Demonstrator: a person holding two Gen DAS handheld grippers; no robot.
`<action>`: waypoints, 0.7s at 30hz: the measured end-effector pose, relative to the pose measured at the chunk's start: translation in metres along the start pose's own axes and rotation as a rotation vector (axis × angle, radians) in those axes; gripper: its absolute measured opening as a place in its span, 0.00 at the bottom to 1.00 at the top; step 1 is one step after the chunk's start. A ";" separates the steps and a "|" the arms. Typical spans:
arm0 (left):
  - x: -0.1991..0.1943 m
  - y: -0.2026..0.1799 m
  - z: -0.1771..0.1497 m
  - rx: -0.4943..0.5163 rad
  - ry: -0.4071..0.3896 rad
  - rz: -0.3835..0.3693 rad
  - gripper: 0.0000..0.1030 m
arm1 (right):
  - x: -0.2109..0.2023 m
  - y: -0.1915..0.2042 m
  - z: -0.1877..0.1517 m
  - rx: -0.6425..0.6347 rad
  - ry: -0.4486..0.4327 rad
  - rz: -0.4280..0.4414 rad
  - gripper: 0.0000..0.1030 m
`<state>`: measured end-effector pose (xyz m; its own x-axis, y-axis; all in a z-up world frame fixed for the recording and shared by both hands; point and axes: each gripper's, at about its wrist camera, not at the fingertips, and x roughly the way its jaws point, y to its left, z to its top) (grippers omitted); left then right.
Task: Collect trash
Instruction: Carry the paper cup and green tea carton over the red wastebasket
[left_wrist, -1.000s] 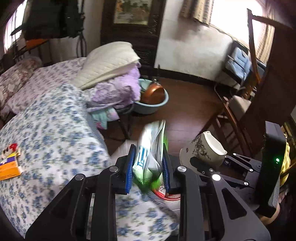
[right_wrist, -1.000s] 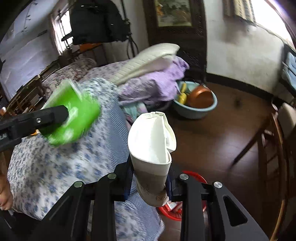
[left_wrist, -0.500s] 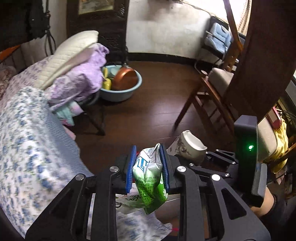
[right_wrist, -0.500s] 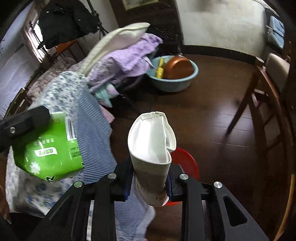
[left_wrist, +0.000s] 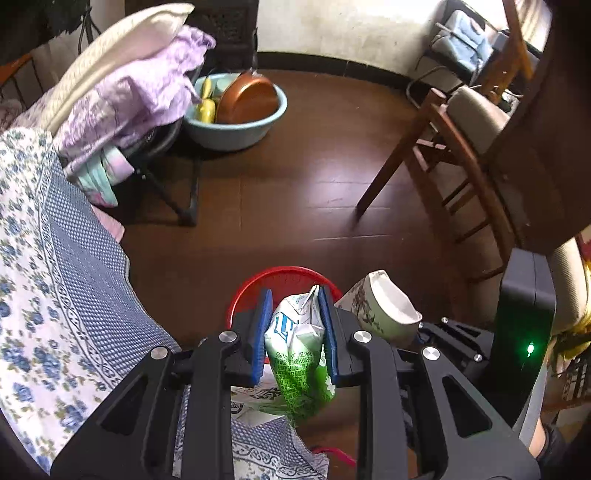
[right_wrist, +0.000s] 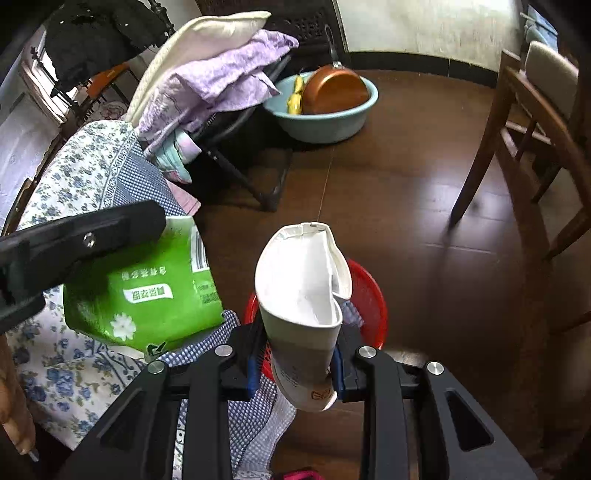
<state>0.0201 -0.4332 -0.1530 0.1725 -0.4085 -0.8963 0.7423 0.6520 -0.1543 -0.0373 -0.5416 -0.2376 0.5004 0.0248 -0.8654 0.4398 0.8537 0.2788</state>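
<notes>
My left gripper (left_wrist: 294, 332) is shut on a crumpled green and white plastic wrapper (left_wrist: 301, 354), which also shows large at the left of the right wrist view as the wrapper (right_wrist: 147, 295). My right gripper (right_wrist: 297, 360) is shut on a squashed white paper cup (right_wrist: 301, 295); the cup (left_wrist: 380, 314) appears just right of the wrapper in the left wrist view. A red trash basket (left_wrist: 280, 275) stands on the dark wood floor directly beneath both grippers, its rim (right_wrist: 373, 295) partly hidden by the cup.
A bed with a blue floral cover (left_wrist: 55, 277) fills the left side. Beyond lie a folding stand piled with purple bedding (left_wrist: 122, 99), a blue basin (left_wrist: 240, 125) holding a copper pan, and a wooden chair (left_wrist: 454, 140) at the right.
Both grippers have come down and swung from over the bed toward the floor. The red basket has come into view right below them. Both grips are unchanged.
</notes>
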 end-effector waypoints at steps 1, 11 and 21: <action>0.003 0.001 0.000 -0.002 0.005 0.000 0.26 | 0.004 0.000 -0.001 0.002 0.004 0.002 0.28; 0.023 0.000 0.000 -0.019 0.052 -0.009 0.26 | 0.017 0.001 -0.001 0.006 0.023 0.024 0.28; 0.034 0.004 -0.002 -0.056 0.076 -0.018 0.26 | 0.024 -0.006 -0.009 0.015 0.045 0.020 0.28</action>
<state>0.0272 -0.4433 -0.1845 0.1084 -0.3718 -0.9220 0.7069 0.6809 -0.1915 -0.0344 -0.5412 -0.2641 0.4749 0.0654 -0.8776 0.4414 0.8450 0.3018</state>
